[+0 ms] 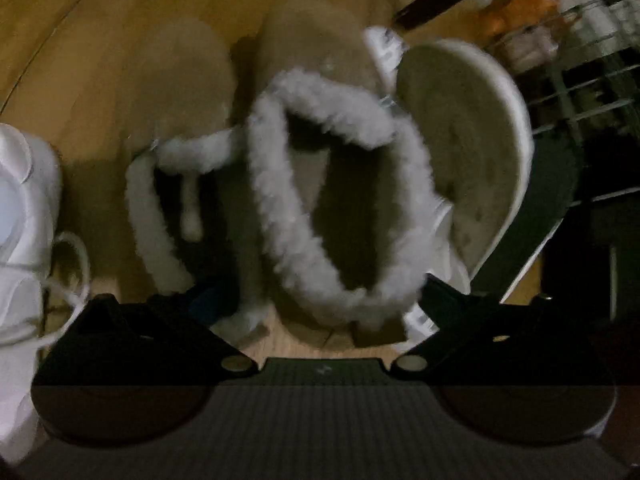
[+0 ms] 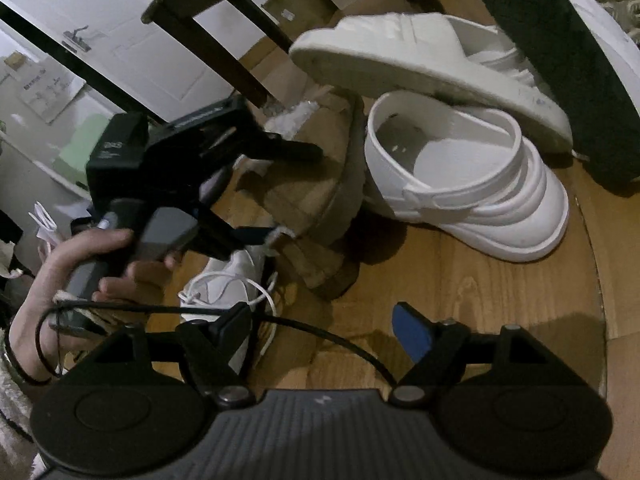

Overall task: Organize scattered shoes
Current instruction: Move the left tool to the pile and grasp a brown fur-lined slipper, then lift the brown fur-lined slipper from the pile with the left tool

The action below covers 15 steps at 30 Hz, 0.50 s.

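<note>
Right, left gripper is brought down over a tan fur-trimmed slipper boot on the wood floor, jaws set either side of the furry collar. From the right wrist view the left gripper's jaws are seen straddling the boot's heel end; whether the pads actually press on it can't be told, pic is blurred. A 2nd matching boot lies just beside it, w/ a white sneaker at the far left edge.

Right gripper is held low over bare floor, jaws apart, nothing between them. Ahead of it a white clog sits upright, a white sandal tipped across its top, a dark-soled shoe leaning behind.

Risks, as judged: fur collar is soft, so only fluff may be pinched and the boot dropped on lift. The neighbouring boot's trim touches this one and could be dragged along. The cable trailing from the hand could be snagged by the right jaws. The stacked sandal looks unstable if the clog is nudged.
</note>
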Tool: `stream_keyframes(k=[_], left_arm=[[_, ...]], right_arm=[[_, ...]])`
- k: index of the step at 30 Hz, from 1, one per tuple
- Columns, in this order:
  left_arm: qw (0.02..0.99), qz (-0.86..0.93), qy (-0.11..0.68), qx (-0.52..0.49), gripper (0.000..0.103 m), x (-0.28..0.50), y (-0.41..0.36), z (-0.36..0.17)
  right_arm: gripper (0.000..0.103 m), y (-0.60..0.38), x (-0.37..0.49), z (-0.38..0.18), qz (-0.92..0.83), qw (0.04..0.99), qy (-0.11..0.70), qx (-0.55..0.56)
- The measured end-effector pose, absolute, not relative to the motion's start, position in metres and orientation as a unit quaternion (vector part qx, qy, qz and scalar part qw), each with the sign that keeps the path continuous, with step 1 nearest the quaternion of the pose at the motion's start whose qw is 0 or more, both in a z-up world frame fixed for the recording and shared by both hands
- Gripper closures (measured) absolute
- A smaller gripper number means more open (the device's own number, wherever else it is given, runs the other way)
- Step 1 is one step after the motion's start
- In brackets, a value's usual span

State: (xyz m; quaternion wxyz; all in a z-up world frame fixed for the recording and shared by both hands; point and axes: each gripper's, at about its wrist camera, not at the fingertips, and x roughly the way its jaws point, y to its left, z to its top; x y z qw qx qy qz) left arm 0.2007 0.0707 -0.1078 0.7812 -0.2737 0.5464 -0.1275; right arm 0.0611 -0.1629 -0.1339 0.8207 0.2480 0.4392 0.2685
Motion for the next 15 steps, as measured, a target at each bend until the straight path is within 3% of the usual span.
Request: stream_keyframes(k=[11, 15], left_arm=[[0.836, -0.130, 0.489, -0.210, 0.059, 0.186, 0.068, -0.072], [0.848, -0.126, 0.480, -0.187, 0.061, 0.184, 0.070, -0.058]], right_arm=[[0.021, -0.175, 0.060, -0.135, 0.255, 0.823, 0.437, 0.259], [0.021, -0.174, 0.062, -0.136, 0.256, 0.822, 0.439, 0.258]])
